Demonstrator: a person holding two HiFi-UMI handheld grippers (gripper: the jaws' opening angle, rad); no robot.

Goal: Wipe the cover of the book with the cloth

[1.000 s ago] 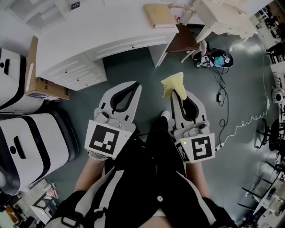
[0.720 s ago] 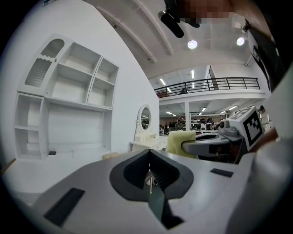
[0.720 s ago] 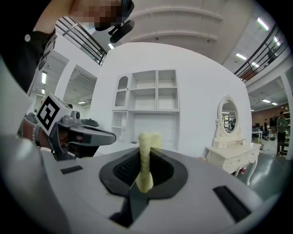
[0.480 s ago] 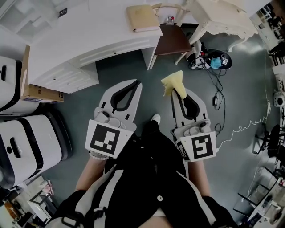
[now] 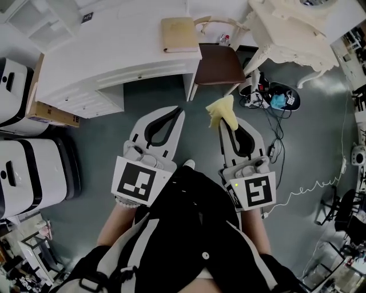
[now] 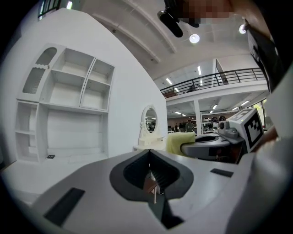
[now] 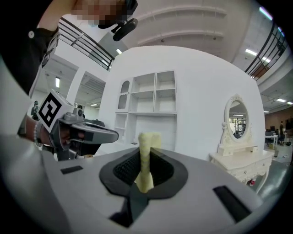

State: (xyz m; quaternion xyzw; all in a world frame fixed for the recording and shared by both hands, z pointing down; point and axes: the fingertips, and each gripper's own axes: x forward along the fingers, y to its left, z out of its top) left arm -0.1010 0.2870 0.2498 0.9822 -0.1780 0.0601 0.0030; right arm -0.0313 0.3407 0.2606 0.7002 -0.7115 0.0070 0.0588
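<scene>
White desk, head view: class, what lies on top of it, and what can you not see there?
A tan book lies closed near the right end of the white desk, and a small dark item lies farther back. The book covers the desktop beneath it.

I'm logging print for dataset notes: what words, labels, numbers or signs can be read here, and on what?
Nothing reads as quotable text.
Book: no legible title on its cover.
Small dark tag on the white desk: too small to read.
Cardboard box: dark print, blurred.
Marker cubes: square patterns only, no letters.
</scene>
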